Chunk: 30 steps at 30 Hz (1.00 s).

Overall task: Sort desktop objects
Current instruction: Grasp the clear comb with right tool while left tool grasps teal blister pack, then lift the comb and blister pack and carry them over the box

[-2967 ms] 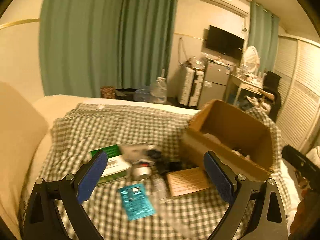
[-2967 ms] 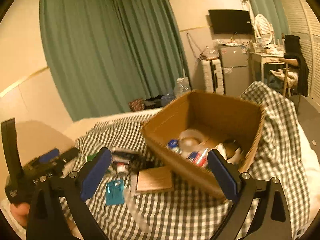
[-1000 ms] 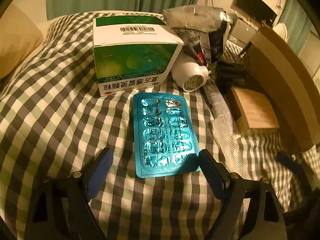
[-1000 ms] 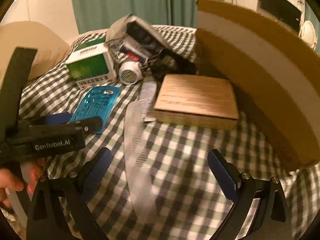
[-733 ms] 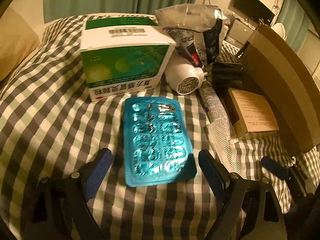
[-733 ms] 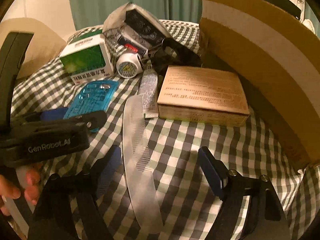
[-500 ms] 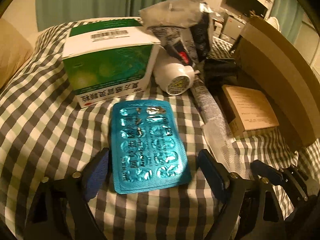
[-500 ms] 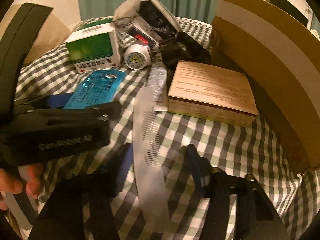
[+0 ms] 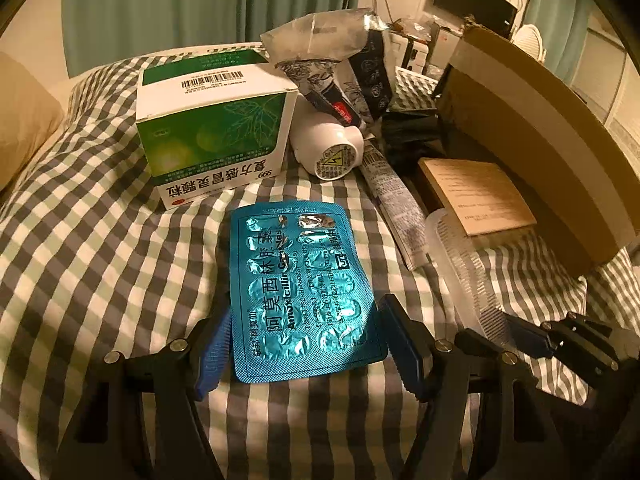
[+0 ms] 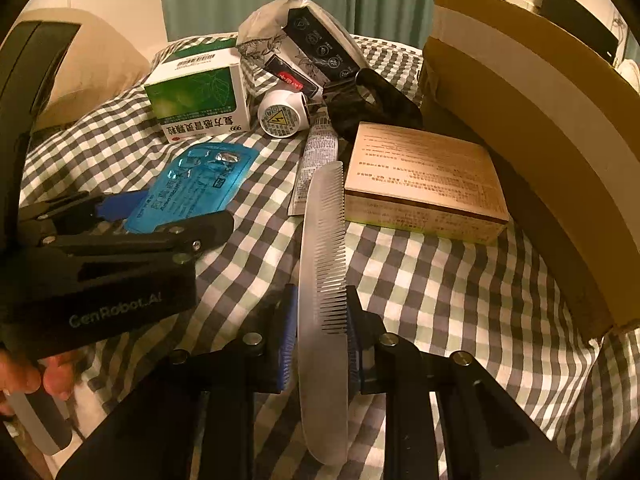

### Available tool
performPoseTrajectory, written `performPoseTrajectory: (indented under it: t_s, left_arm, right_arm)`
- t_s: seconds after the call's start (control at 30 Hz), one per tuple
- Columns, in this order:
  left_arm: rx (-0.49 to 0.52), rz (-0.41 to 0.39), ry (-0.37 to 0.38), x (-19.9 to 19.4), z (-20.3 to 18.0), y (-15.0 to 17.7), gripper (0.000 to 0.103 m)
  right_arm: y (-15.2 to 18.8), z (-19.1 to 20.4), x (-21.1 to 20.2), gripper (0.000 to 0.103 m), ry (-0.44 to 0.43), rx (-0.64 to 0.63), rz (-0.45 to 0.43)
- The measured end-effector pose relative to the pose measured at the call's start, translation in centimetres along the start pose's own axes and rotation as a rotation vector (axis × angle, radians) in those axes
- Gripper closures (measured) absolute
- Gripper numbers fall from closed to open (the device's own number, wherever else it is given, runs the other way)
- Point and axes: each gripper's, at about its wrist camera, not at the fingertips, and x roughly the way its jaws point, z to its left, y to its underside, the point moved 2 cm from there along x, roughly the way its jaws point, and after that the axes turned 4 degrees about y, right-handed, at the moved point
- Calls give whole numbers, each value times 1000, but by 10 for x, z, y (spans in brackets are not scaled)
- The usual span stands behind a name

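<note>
So on the checked blanket (image 9: 100, 264) we've got the green medicine box (image 9: 216, 128) far left, then the blue pill sheet (image 9: 304, 292) lying flat just in front of it. Our left gripper (image 9: 304, 344) is straddling the near end of that sheet, jaws closing in, pads not quite pressing it yet as far as we can tell. Next over, a white bottle (image 9: 328, 148) on its side under a silver pouch (image 9: 336, 60). Then the clear comb (image 10: 324, 264), with our right gripper (image 10: 320, 336) closing on it, pads right against both edges. Beside that sits the tan box (image 10: 420, 180), and the big cardboard box (image 10: 532, 120) is far right.
</note>
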Motion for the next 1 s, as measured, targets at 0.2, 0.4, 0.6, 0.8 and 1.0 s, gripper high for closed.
performPoseTrajectory:
  t_s: [0.2,0.4,0.6,0.8,1.0]
  left_arm:
    - [21,3,5,-13,13,13,32]
    - [17,12,4,-23,14,16,32]
    - [16,0,8,-36,14,22,32]
    - [7,-6,21,-36,19,14,32]
    - [8,-23,35,-42,16,8,32]
  right_arm:
    - [5,-3,-12,99,-15,11,2]
    - [2,0,-16,100,-31,17,3]
    - [4,0,-22,100,-49,27,-5]
    - [6,-1,-26,100,-53,43,-6]
    - [9,0,-37,100,-59,52,-22]
